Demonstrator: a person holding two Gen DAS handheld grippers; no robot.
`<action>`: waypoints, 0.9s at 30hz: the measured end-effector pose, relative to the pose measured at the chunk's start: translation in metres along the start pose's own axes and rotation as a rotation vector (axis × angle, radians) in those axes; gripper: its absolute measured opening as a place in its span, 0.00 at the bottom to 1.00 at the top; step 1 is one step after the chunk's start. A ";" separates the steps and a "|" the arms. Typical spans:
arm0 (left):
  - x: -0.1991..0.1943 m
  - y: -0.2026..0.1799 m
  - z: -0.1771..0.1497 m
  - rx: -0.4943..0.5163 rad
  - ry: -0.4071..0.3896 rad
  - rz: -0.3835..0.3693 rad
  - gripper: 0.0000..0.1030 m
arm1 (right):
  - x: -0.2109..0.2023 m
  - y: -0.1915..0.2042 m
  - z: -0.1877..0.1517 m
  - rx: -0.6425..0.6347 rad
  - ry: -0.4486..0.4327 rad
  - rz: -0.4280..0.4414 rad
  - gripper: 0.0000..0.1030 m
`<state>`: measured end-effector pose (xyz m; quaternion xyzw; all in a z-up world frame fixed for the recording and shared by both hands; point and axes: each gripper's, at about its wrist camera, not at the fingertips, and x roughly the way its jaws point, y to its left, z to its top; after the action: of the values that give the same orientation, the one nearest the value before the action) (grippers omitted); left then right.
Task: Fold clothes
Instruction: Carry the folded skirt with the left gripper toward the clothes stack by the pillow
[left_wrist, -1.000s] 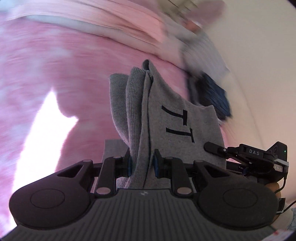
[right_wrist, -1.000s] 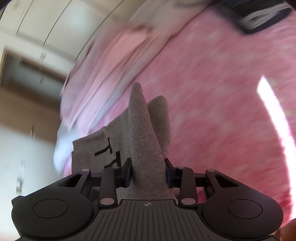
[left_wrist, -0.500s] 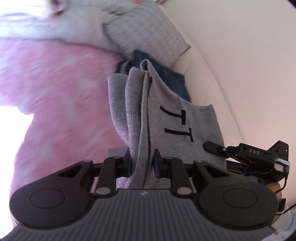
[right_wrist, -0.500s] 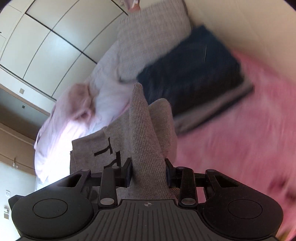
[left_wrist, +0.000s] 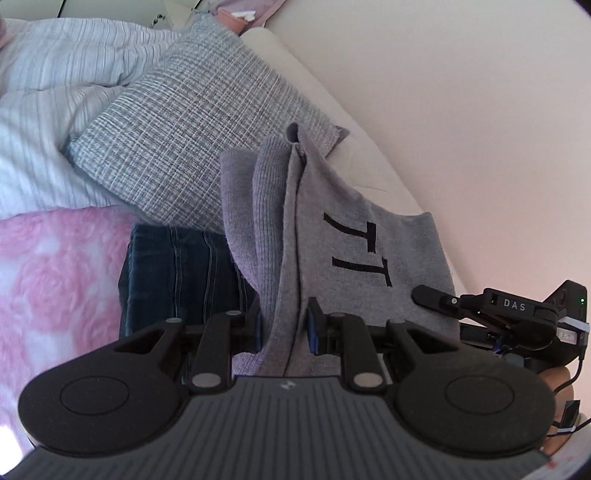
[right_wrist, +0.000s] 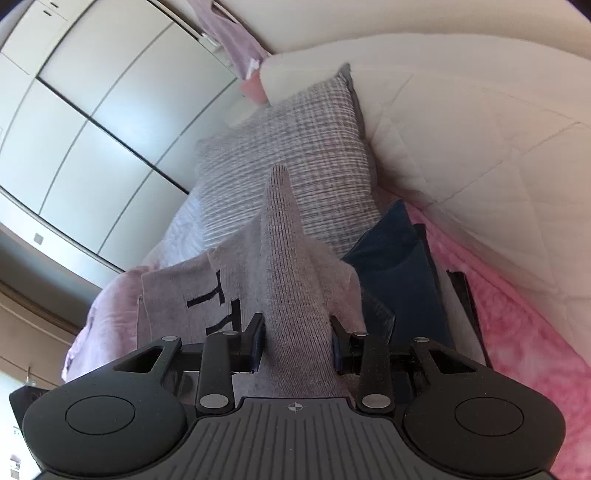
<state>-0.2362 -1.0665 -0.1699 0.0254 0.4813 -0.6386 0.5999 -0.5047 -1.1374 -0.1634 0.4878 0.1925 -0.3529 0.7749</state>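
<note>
A folded grey knit sweater (left_wrist: 354, 254) with black letters hangs between both grippers, lifted off the bed. My left gripper (left_wrist: 284, 326) is shut on one bunched end of it. My right gripper (right_wrist: 295, 338) is shut on the other end of the grey sweater (right_wrist: 284, 266), whose ribbed fold sticks up between the fingers. The right gripper's body also shows at the right edge of the left wrist view, with a hand under it. Folded dark blue jeans (left_wrist: 177, 273) lie below the sweater on the pink blanket, and the same jeans (right_wrist: 395, 258) sit just right of the right gripper.
A grey woven pillow (left_wrist: 192, 136) lies behind the jeans against a cream padded headboard (right_wrist: 480, 147). A pale striped duvet (left_wrist: 48, 103) is bunched at the left. The pink fluffy blanket (right_wrist: 524, 332) covers the bed. White wardrobe doors (right_wrist: 92, 110) stand beyond.
Both grippers have carried the held sweater across the pink blanket toward the head of the bed. The pillow, jeans and headboard now fill the views. Both grips are unchanged.
</note>
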 end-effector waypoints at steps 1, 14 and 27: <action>0.010 0.001 0.005 -0.001 0.008 0.007 0.16 | 0.009 -0.005 0.003 0.009 0.010 -0.006 0.30; 0.008 -0.014 0.058 -0.012 0.036 -0.048 0.17 | -0.033 0.016 0.073 0.069 -0.055 0.068 0.28; -0.022 -0.022 0.074 -0.002 -0.040 -0.045 0.17 | 0.005 -0.012 0.053 0.006 0.114 -0.029 0.28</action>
<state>-0.2072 -1.1022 -0.1042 0.0010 0.4704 -0.6517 0.5950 -0.5132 -1.1899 -0.1500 0.5065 0.2424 -0.3363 0.7561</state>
